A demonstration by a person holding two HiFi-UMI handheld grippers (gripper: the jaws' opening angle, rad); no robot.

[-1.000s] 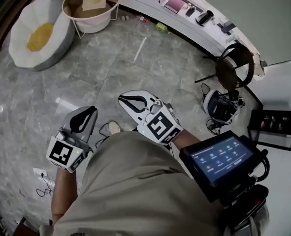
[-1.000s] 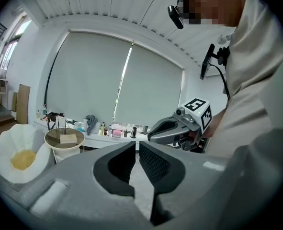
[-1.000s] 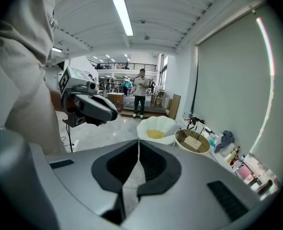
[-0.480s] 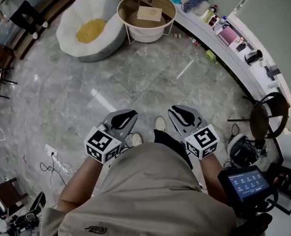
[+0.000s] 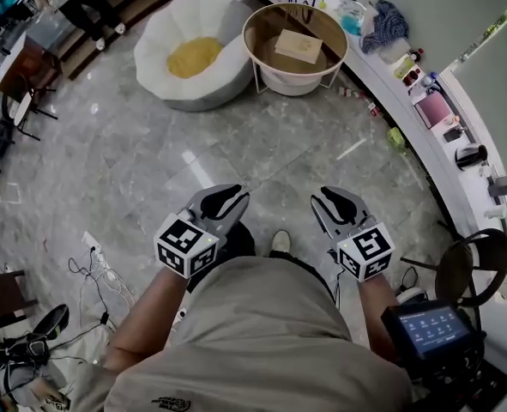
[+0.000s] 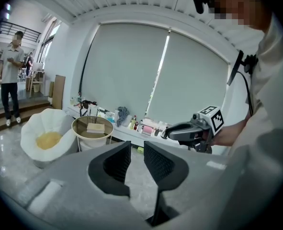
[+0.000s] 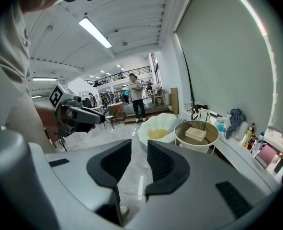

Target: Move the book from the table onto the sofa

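A tan book (image 5: pixel 298 45) lies flat in the round wire-legged table (image 5: pixel 255 27) at the far side of the floor. Left of it sits the sofa (image 5: pixel 163 37), a white shell-shaped seat with a yellow cushion. My left gripper (image 5: pixel 228 198) and right gripper (image 5: pixel 325 200) are held side by side before my waist, well short of both. Their jaws are opening with nothing between them. The left gripper view has the book (image 6: pixel 96 127) beyond its jaws (image 6: pixel 137 150). The right gripper view has the book (image 7: pixel 196 133) and sofa (image 7: pixel 156 129) past its jaws (image 7: pixel 139 150).
A curved white counter (image 5: pixel 425 136) with bottles and a blue cloth (image 5: pixel 385 21) runs along the right wall. A round stool (image 5: pixel 465 269) and a screen (image 5: pixel 431 329) are at the lower right. Cables (image 5: pixel 90 269) lie at the left. A person (image 5: pixel 86 3) stands at the far left.
The view has swung round, so the table and sofa now sit top centre. Both grippers have come level beside each other, and their jaws have parted from shut.
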